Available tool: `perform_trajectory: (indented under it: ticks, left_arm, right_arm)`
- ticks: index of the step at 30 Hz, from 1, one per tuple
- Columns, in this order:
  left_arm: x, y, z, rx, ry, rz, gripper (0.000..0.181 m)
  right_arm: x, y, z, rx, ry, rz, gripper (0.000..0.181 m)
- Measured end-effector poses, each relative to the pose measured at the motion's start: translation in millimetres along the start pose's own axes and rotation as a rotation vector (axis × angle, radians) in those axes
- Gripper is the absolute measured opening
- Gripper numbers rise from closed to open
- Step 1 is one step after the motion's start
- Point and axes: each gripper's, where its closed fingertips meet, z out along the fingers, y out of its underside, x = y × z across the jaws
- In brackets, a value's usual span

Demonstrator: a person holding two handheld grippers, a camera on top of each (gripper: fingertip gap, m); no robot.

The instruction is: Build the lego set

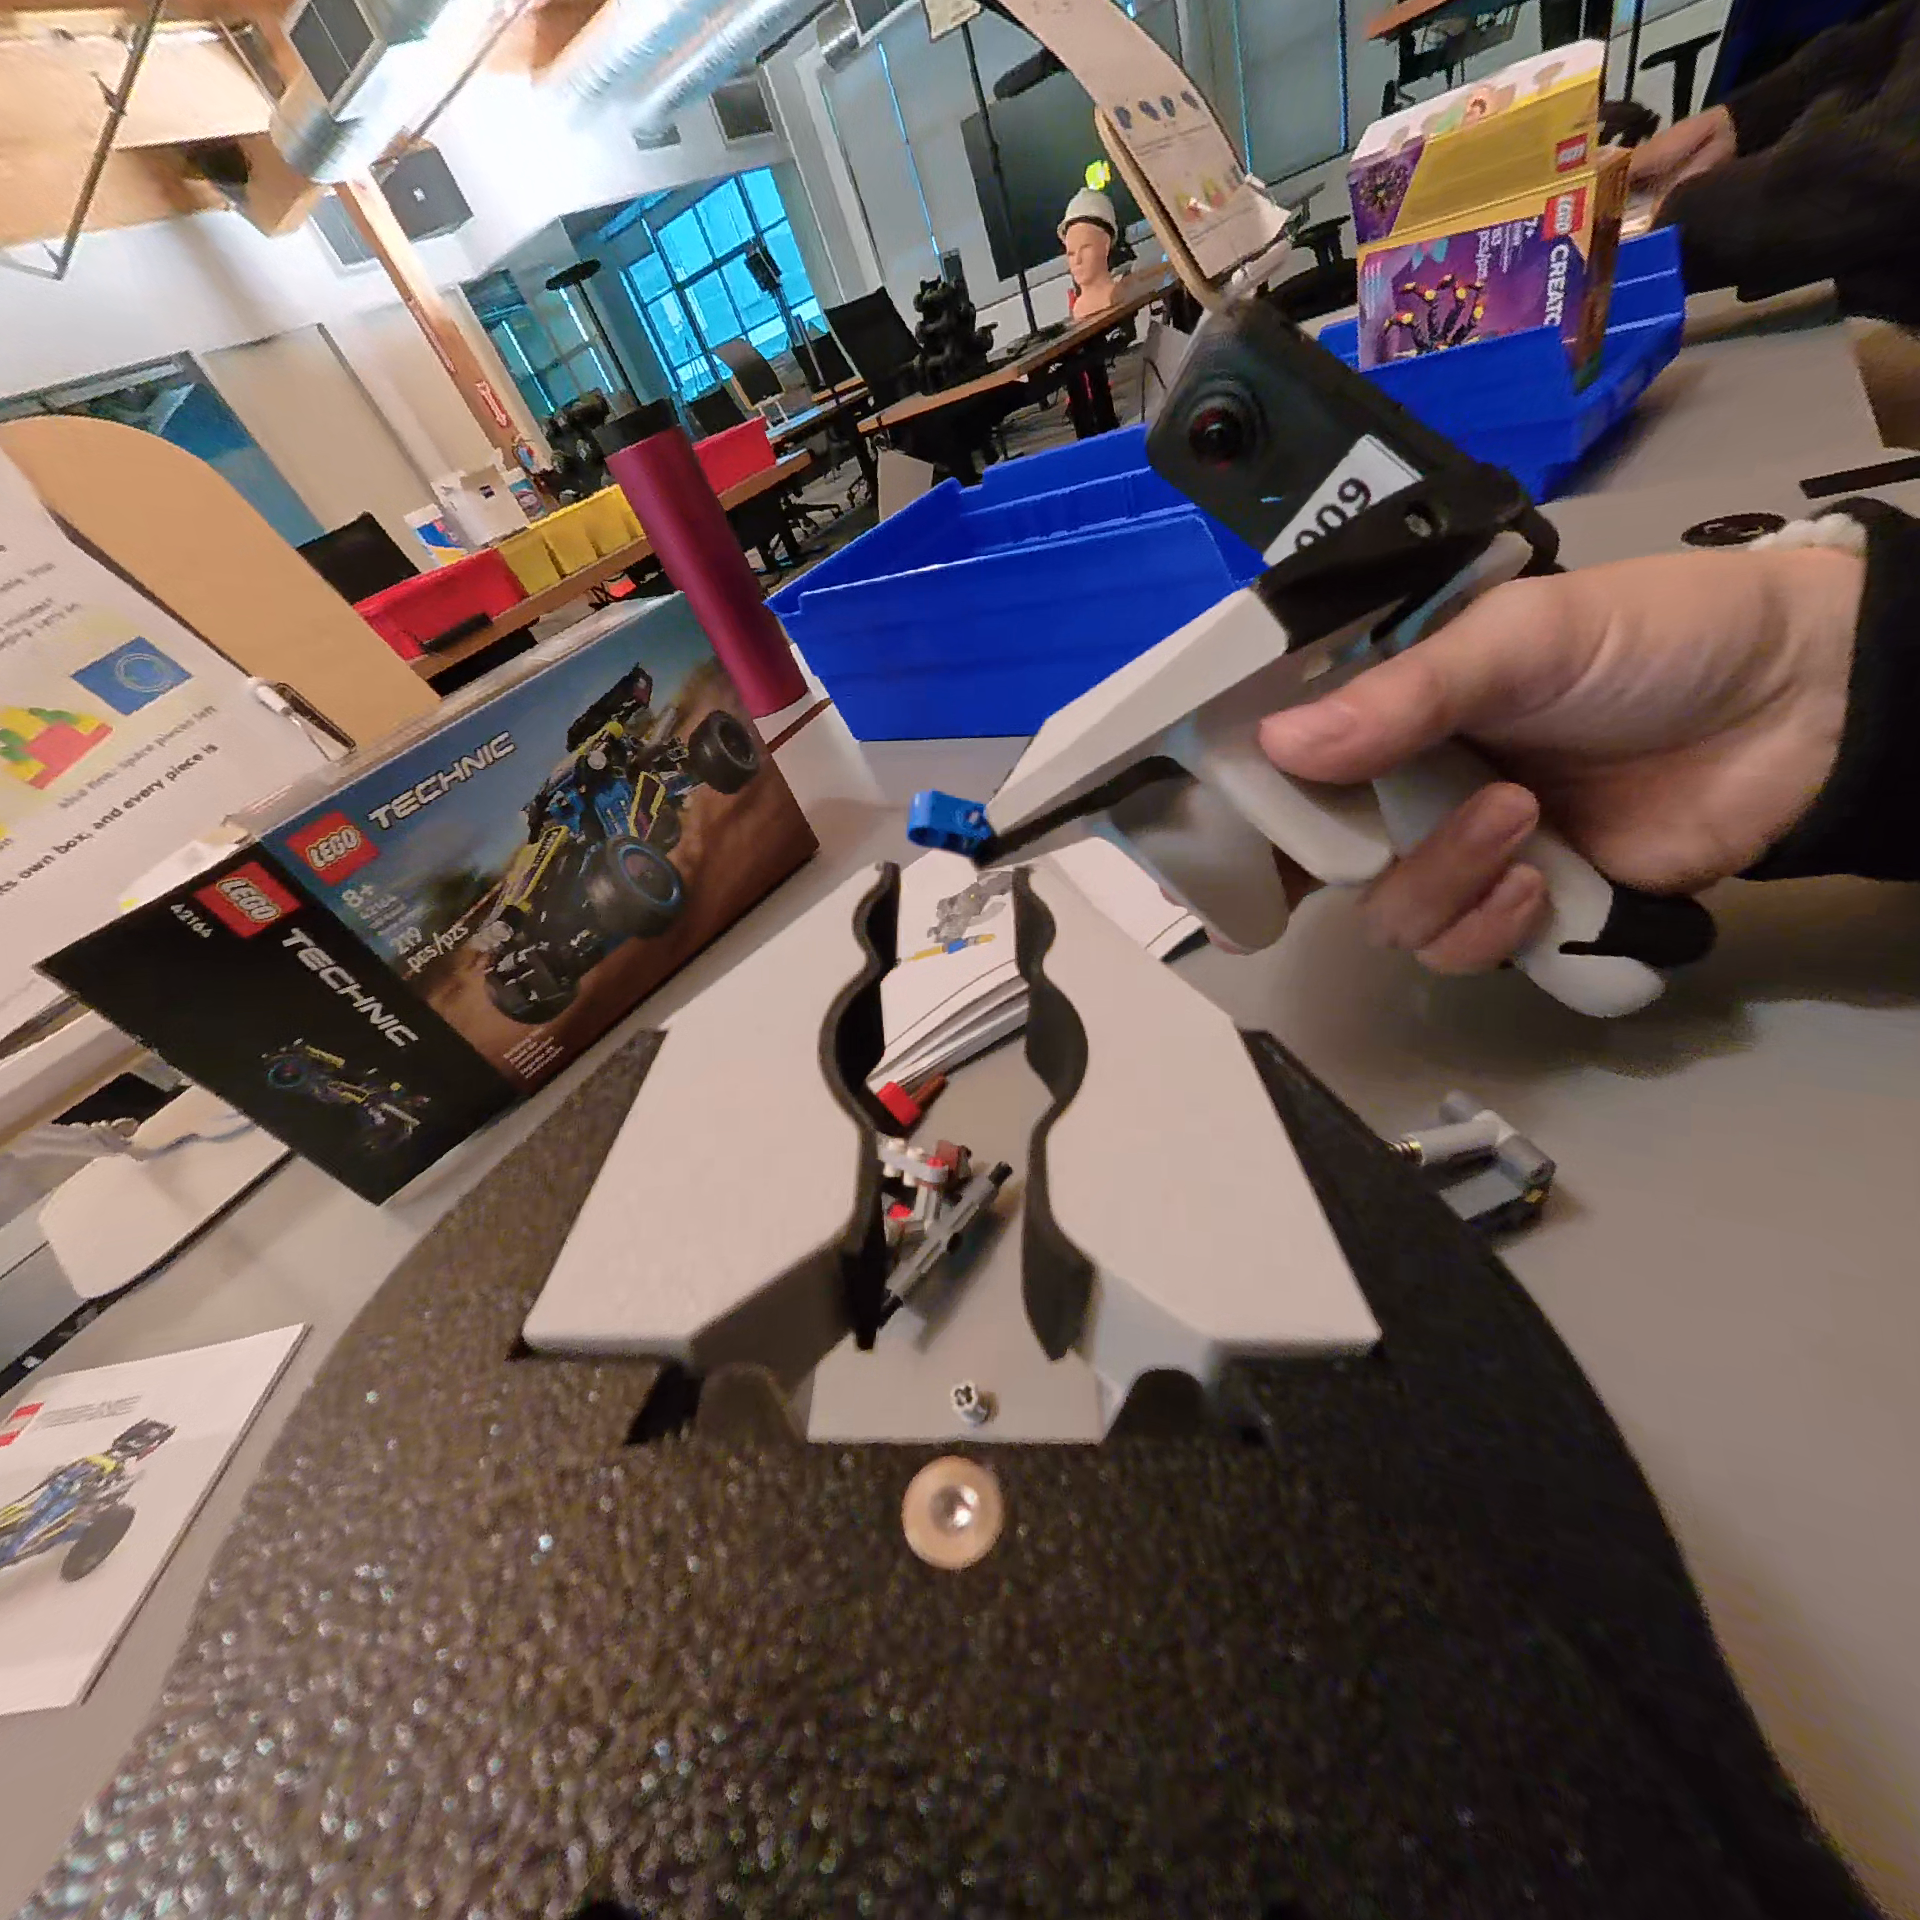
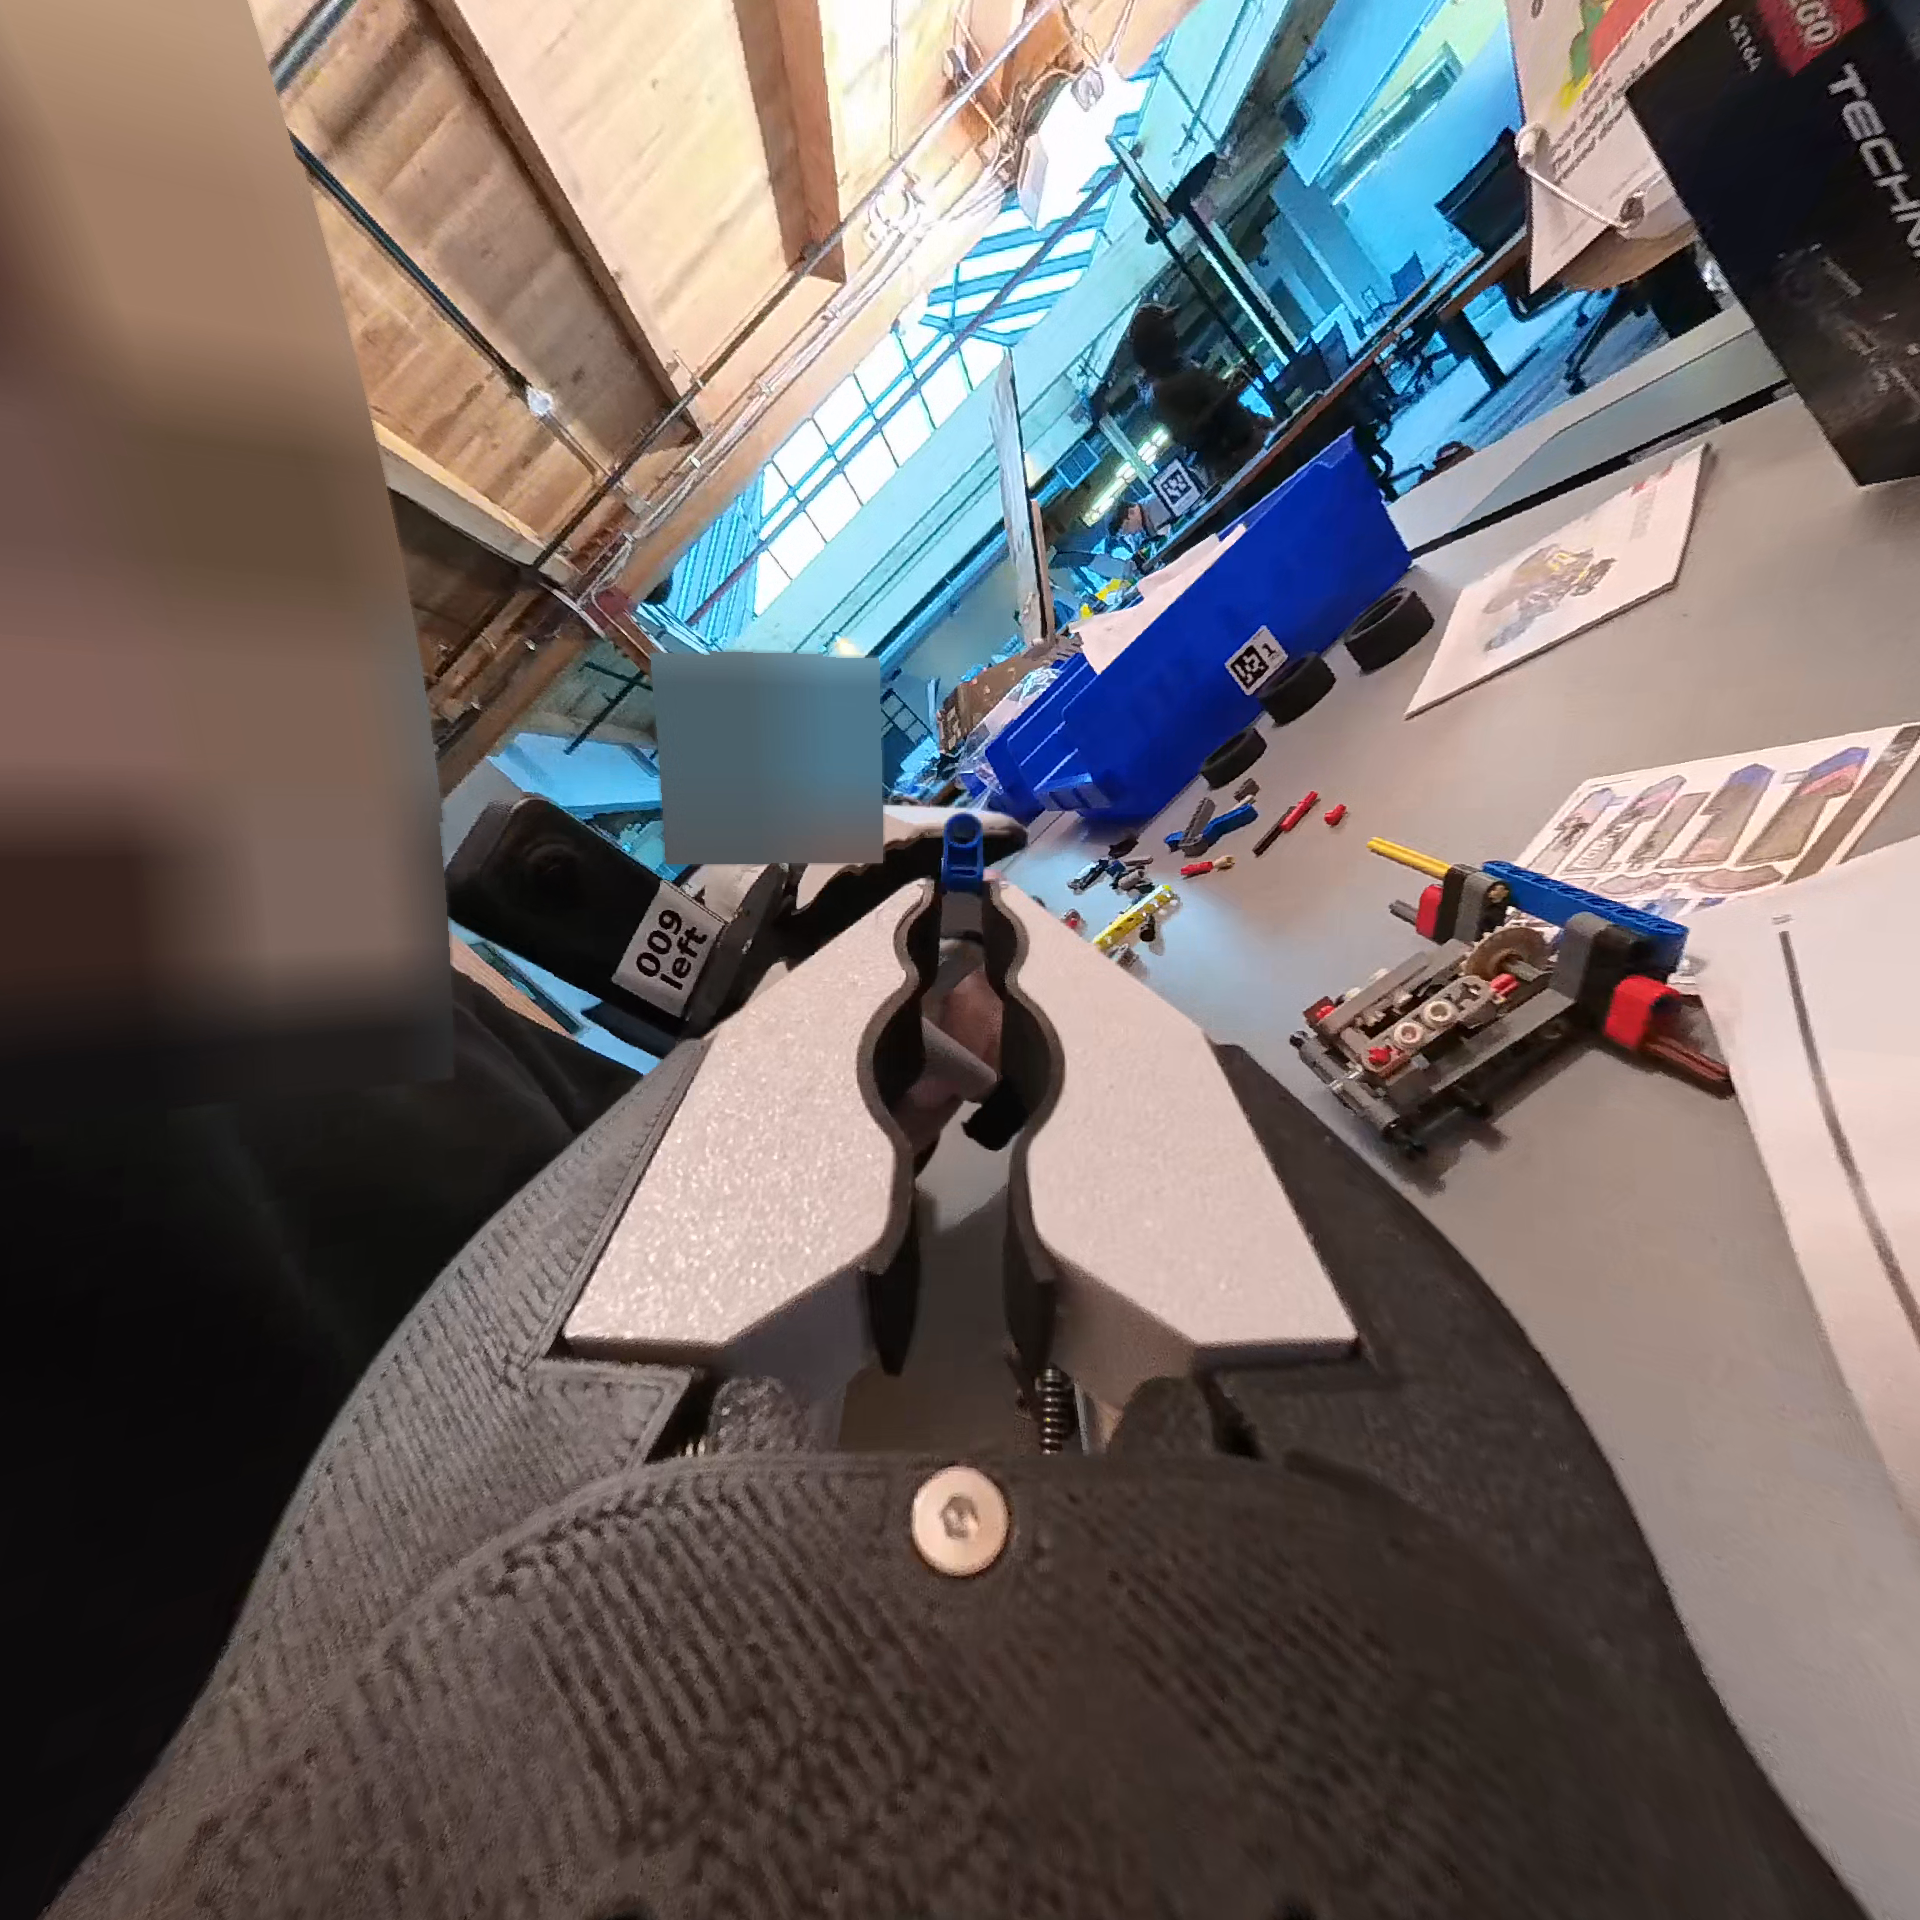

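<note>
Two matching grippers: pale grey fingers (image 1: 1143, 1101) with black wavy inner pads (image 2: 1039, 1060), set in a black textured body (image 1: 935, 1714). One silver screw (image 1: 953, 1509) just below the finger roots; a coiled spring (image 2: 1054, 1405) just above the screw (image 2: 959, 1521). Right gripper (image 1: 987, 831): black camera, white grip, white label. Black sleeve (image 1: 1886, 686) at the wrist.

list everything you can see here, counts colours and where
blue connector: 1, blue, in right gripper's tips
chassis build: 1, grey, red and blue, on table
loose parts: several, mixed colours, table by bin
tyres: 3, black, beside bin
blue bins: at least 2, blue, far table side
set box: 1, black and blue, table left
maroon tumbler: 1, behind box
left gripper: open, over build
right gripper: shut on connector
</note>
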Motion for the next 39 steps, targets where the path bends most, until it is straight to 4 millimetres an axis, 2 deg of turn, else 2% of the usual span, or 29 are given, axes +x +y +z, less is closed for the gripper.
perform_trajectory:
  ticks: [8, 14, 21, 25, 32, 39]
  left_arm:
    - [3, -2, -2, 0.028, 0.017, 0.080, 0.015]
    - [7, 7, 1, -0.022, 0.028, 0.153, 0.012]
    - [17, 15, 3, -0.050, 0.087, 0.235, 0.022]
    - [24, 21, 2, -0.065, 0.138, 0.329, 0.023]
    - [46, 29, -1, -0.065, 0.257, 0.435, 0.016]
    - [41, 29, -2, -0.077, 0.258, 0.384, 0.008]
  right_arm:
    - [3, 6, -1, -0.048, 0.008, -0.009, 0.006]
    - [10, 15, -7, -0.136, 0.074, -0.062, 0.006]
    - [12, 26, -17, -0.258, 0.108, -0.081, 0.006]
    - [23, 36, -30, -0.363, 0.184, -0.116, 0.006]
    - [11, 53, -32, -0.457, 0.111, -0.097, 0.006]
    - [11, 49, -31, -0.428, 0.097, -0.110, 0.005]
